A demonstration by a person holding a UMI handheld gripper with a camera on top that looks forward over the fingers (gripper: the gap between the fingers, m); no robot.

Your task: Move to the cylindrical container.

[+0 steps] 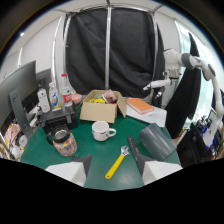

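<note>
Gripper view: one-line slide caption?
Open gripper over green table; yellow wrench between fingers, white mug ahead, grey cylindrical container beside it.

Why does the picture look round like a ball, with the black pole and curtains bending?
Gripper view: a wide-angle lens bulges everything, so the curtain and side poles curve while the middle pole stays straight; the corners go black outside the lens circle; window light glares at the right; the hand-held gripper fingers, open, look big and a bit soft; the grey container looks fairly clear.

Bright, even light (fisheye-warped edges)
</note>
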